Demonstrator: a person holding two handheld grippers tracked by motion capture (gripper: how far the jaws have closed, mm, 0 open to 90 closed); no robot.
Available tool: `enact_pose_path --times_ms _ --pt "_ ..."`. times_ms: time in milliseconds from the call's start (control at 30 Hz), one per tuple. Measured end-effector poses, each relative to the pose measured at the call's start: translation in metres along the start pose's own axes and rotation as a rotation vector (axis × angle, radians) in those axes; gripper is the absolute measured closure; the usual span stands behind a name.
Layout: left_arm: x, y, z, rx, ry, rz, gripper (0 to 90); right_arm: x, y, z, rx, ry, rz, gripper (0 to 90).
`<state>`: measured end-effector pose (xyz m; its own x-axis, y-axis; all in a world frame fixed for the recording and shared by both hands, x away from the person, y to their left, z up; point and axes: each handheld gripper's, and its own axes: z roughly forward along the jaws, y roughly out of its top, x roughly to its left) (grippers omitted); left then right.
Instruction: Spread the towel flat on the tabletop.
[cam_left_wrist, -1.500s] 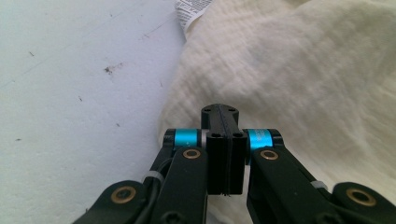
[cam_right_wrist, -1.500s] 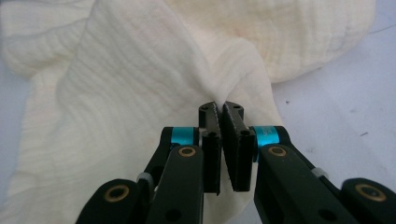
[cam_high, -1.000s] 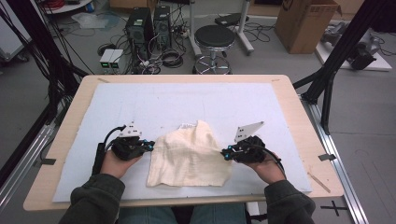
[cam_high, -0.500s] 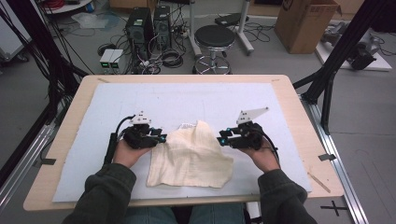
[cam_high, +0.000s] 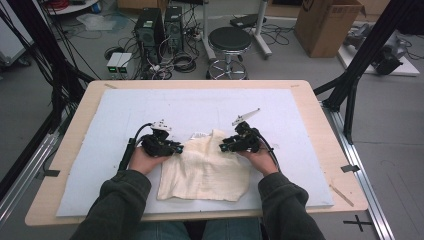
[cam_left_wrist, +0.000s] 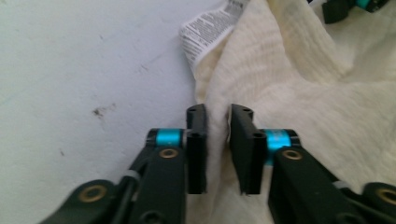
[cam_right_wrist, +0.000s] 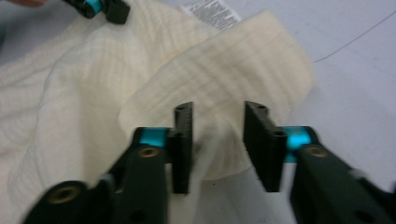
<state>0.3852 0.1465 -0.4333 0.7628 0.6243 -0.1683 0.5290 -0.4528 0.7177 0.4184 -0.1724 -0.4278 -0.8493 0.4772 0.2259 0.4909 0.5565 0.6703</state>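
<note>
Grasping step – cream waffle-weave cloth (cam_high: 205, 167) edges bracketed by closing left gripper (cam_left_wrist: 218, 149) and right gripper (cam_right_wrist: 217, 147), neither clamped yet – full closure needed next

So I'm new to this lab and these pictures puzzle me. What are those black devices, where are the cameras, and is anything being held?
A seated person holds a two-jaw tool in each hand. The high view looks down on the table; the other two views ride on the tools. The left hand-held gripper and the right hand-held gripper sit at the two upper corners of a cream cloth with a printed label, lying on a pale mat. Both sets of jaws have just been closing, with cloth between them, but gaps remain beside the pads, so neither grips yet.
</note>
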Motion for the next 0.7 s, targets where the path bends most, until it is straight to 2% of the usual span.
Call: enact_pose_path --times_ms 67,133,233,367,433,467,567,700 --pt "-0.002 0.000 -0.002 0.005 -0.002 0.009 86.4 0.004 0.000 0.001 0.022 0.000 -0.031 84.0" --pt "-0.004 0.001 -0.007 -0.011 0.017 0.016 86.8 0.007 0.001 0.000 0.029 -0.004 -0.050 87.0" --pt "-0.004 0.001 -0.019 -0.036 0.032 0.015 86.8 0.009 0.002 -0.006 0.025 -0.017 -0.059 87.5" --pt "-0.002 -0.001 -0.036 -0.065 0.050 -0.001 86.7 0.011 0.004 -0.019 -0.019 -0.030 -0.062 87.6" --pt "-0.005 -0.002 -0.044 -0.079 0.060 0.007 86.6 0.014 0.007 -0.024 -0.043 -0.025 -0.061 87.6" --pt "-0.007 -0.002 -0.047 -0.083 0.064 0.008 86.5 0.018 0.010 -0.026 -0.051 -0.024 -0.076 87.5" --pt "-0.015 -0.008 -0.053 -0.065 0.072 0.022 86.3 0.028 0.013 -0.025 -0.047 -0.024 -0.111 87.2" --pt "-0.022 -0.023 -0.056 -0.049 0.050 0.024 85.5 0.037 0.008 -0.014 0.008 -0.006 -0.130 86.6"
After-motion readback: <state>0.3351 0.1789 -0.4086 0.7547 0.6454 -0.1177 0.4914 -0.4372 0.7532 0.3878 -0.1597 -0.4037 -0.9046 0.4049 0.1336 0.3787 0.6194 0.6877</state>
